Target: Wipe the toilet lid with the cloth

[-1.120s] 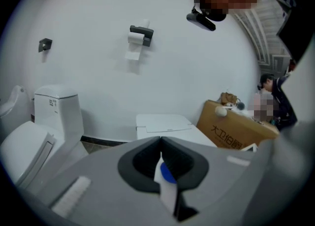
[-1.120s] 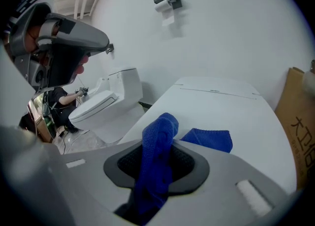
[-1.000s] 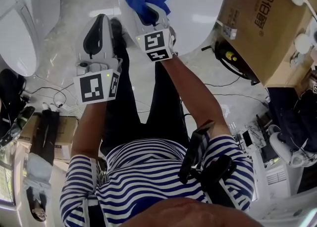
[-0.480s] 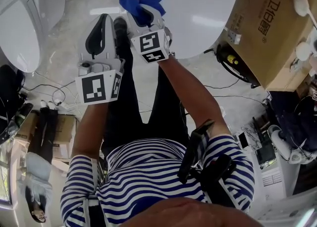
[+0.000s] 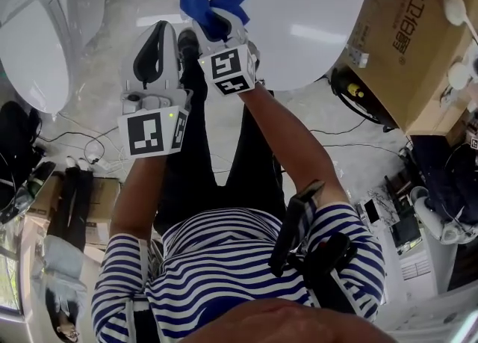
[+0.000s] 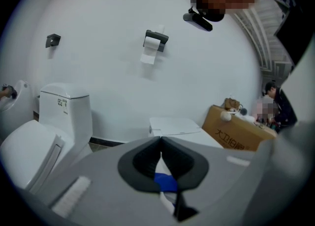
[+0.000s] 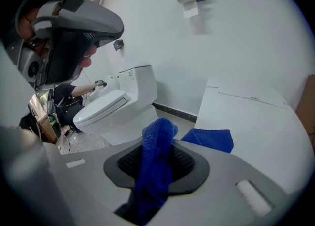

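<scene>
Grips the blue cloth in the right tool, bunched between the jaws, one corner lying over the edge of the white toilet lid. Holds the left tool just beside it, clenched on nothing (jaws pressed together).

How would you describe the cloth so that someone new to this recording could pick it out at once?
Find the big white toilet lid at the top of the head view. At its left edge the right gripper is shut on the cloth, a knitted rag bunched up out of the jaws. It is vivid blue where everything beside it is white or grey.
</scene>
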### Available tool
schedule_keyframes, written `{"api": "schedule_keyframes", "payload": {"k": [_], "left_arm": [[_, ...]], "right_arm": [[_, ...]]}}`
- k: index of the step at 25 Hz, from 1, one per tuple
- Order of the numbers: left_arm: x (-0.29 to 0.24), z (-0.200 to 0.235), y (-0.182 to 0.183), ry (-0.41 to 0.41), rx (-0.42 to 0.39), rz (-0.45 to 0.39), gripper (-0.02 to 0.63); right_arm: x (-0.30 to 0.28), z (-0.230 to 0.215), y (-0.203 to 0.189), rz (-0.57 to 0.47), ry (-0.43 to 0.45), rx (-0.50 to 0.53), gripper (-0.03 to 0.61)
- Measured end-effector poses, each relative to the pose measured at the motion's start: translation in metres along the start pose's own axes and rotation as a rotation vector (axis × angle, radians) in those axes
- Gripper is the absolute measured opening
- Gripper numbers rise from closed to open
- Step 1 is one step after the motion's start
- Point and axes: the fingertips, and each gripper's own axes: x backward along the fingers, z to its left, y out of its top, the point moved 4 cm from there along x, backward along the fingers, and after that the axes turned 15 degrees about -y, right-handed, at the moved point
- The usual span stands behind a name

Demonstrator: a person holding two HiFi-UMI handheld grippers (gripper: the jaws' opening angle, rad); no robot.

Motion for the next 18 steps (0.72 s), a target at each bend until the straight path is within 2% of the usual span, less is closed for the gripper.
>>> {"api": "schedule_keyframes", "payload": {"k": [5,9,14,18], "left_arm": [[0.002,0.007,0.01,-0.05,-0.025,0.003,0.002],[0.007,-0.005,0.019,-0.069,-0.052,0.007,0.002],[0.003,-0.038,0.025,-0.073,-0.054,0.012,0.002],[-0.006,-0.076,0.031,-0.07,-0.059,-0.001,0.002]], "right_arm": [[0.006,0.001,0.021,-0.032,-0.05,-0.041,0.115],[0.031,-0.016,0.039,-0.047,-0.081,-0.075,0.115],[0.077,-0.069,0.058,-0.108,-0.133,-0.083,0.115],[0.12,-0.125,0.056,-0.129,-0.19,-0.09,0.115]]}}
